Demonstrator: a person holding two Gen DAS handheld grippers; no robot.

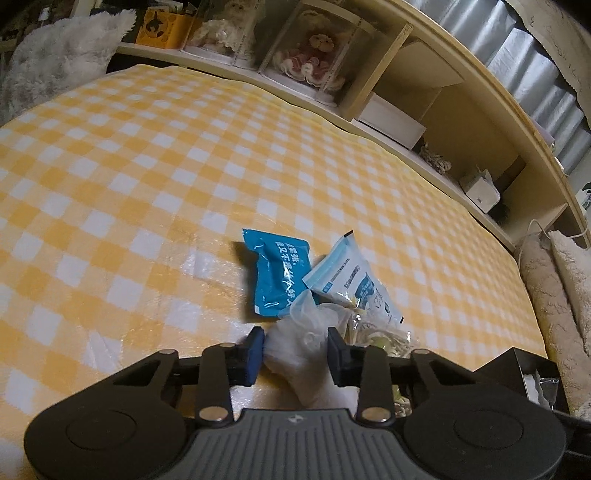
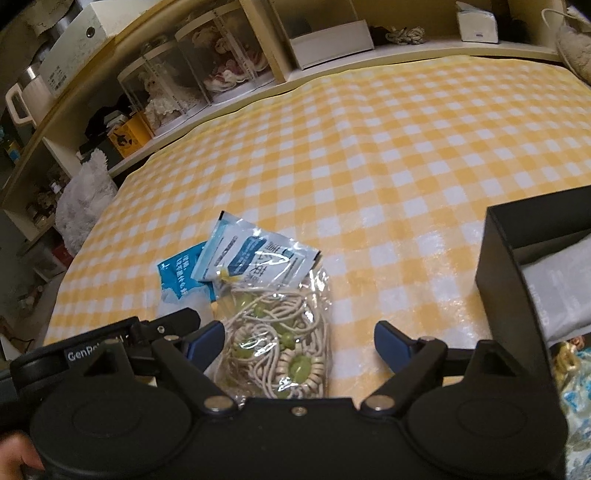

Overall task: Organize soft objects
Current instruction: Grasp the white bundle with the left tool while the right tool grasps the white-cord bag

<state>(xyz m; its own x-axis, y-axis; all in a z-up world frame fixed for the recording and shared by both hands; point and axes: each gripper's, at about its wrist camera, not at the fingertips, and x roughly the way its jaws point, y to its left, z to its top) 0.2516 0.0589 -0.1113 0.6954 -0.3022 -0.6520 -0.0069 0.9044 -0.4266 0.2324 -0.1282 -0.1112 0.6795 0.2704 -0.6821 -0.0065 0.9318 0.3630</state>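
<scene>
surface: yellow-and-white checked cloth (image 1: 184,155) spread wide, with shelves (image 1: 436,85) along its far edge
left gripper (image 1: 295,341): clenched on a crumpled white plastic glove (image 1: 310,328), blue pads pressing it from both sides
white plastic glove: at the near edge of the cloth, bunched between the pads, touching the packets beyond it
blue packet (image 1: 275,271): just past the glove, tilted, white writing on its face
white-and-blue packet (image 2: 255,258): beside the blue packet and overlapping its edge, one end resting on the clear bag
clear bag of cord and green beads (image 2: 280,343): near edge of the cloth, lying between the right gripper's pads, closer to the pad on the left side of that view
right gripper (image 2: 299,345): released, jaws spread wide around the clear bag; cannot tell whether the nearer pad touches it, the other pad stands well apart
black box (image 2: 532,273): lid off, at the right edge of the cloth in the right wrist view, a pale grey pouch (image 2: 561,284) inside
shelves: doll in clear case (image 1: 314,59), white box (image 1: 391,120), yellow box (image 1: 162,27)
person's hand (image 2: 14,458): partly seen at the lower left corner of the right wrist view
</scene>
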